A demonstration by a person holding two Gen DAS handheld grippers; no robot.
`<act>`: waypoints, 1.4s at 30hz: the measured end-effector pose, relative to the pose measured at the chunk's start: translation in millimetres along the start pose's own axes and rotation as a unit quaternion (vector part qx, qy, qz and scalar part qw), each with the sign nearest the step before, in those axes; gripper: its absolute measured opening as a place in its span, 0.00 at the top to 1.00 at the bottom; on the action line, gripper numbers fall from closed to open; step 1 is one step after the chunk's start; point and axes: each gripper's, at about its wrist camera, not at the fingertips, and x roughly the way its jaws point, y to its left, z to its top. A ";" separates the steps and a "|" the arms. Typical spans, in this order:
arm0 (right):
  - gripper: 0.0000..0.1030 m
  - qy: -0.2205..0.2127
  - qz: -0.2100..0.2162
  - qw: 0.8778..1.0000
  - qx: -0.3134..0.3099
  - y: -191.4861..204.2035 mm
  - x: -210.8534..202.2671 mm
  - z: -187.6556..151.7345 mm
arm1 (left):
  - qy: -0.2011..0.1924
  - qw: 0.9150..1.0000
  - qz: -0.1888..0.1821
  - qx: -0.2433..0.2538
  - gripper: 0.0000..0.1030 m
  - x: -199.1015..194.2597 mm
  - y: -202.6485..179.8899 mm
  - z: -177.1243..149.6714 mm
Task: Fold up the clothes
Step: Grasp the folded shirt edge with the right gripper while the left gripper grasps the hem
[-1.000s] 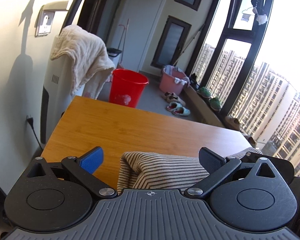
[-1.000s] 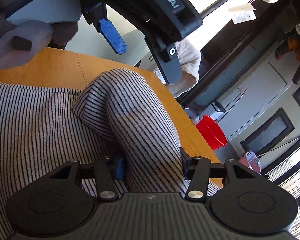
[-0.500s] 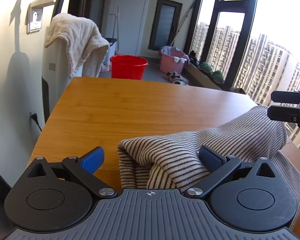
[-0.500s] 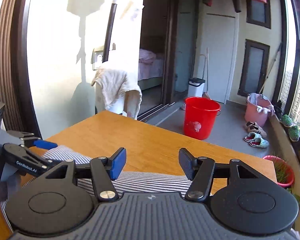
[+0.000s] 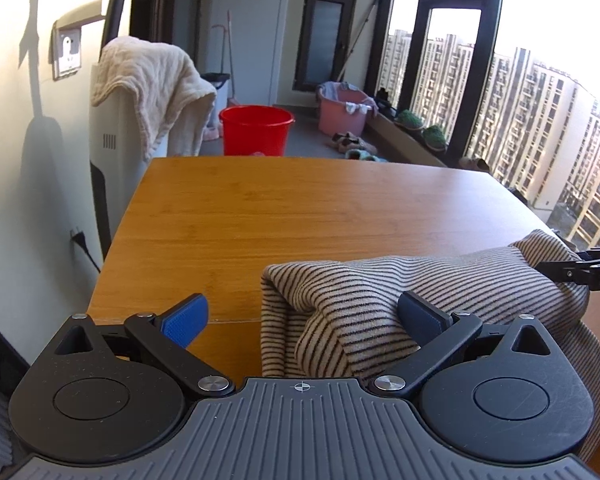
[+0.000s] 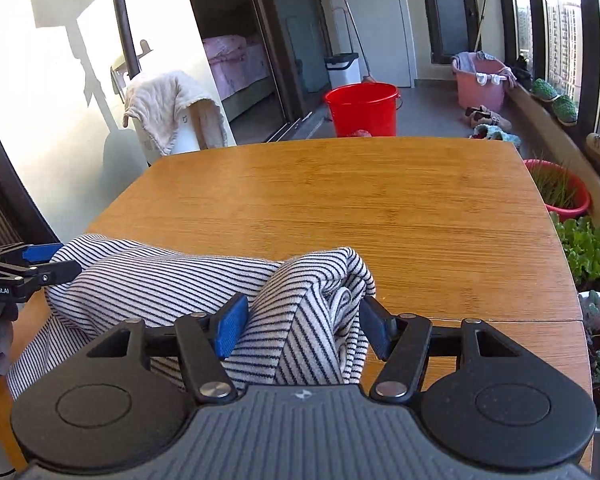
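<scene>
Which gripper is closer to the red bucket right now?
Cannot tell. Left gripper and right gripper both sit at the table's near edge; the red bucket stands beyond its far edge.

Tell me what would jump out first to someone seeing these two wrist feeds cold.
The striped garment bunched at the near edge of the wooden table, with the right gripper closed on its bunched corner. The left gripper stands open, the cloth's other end draped over only one of its fingers. Beyond the table, the red bucket on the floor and a cream towel slung over a white appliance.
</scene>
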 end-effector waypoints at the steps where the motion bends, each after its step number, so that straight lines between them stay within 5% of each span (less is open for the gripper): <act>1: 0.35 0.000 0.009 1.000 0.015 -4.6 -4.6 2.8 | 0.003 1.000 -0.002 0.008 0.00 -1.2 -0.8 -1.2; 7: 0.39 0.027 0.028 0.992 0.123 -33.6 24.5 15.1 | 0.024 1.000 -0.007 0.010 0.00 0.6 -0.8 3.6; 16: 0.57 0.016 0.031 0.997 0.063 -20.5 15.7 -0.6 | 0.061 0.993 -0.067 -0.073 0.01 26.6 10.6 19.4; 17: 0.58 0.012 0.032 0.998 0.058 -19.7 14.9 -0.9 | 0.066 0.992 -0.075 -0.081 0.03 30.1 11.6 20.7; 19: 0.61 0.005 0.030 0.998 0.047 -18.5 19.5 4.9 | 0.074 0.988 -0.089 -0.099 0.27 37.1 13.6 23.3; 22: 0.64 -0.011 0.016 0.999 0.025 -14.9 31.2 19.0 | 0.057 0.992 -0.078 -0.085 0.37 43.9 6.4 29.5; 28: 0.65 -0.129 -0.006 0.991 -0.033 -1.7 15.5 63.9 | -0.016 0.995 -0.072 -0.071 0.50 44.2 9.6 71.7; 35: 0.65 -0.090 -0.023 0.995 -0.029 -7.2 18.4 21.5 | -0.007 0.999 -0.051 -0.019 0.50 41.1 0.5 45.9; 39: 0.64 -0.087 -0.020 0.996 -0.018 -5.8 13.8 3.7 | -0.017 0.998 -0.047 -0.030 0.48 35.1 0.9 53.0; 41: 0.64 -0.089 -0.024 0.995 -0.025 -2.5 11.2 -0.1 | -0.022 0.998 -0.045 -0.035 0.40 32.1 1.1 56.5; 42: 0.63 -0.089 -0.024 0.995 -0.030 -1.8 10.0 -2.7 | -0.025 0.998 -0.045 -0.038 0.26 30.6 1.2 58.3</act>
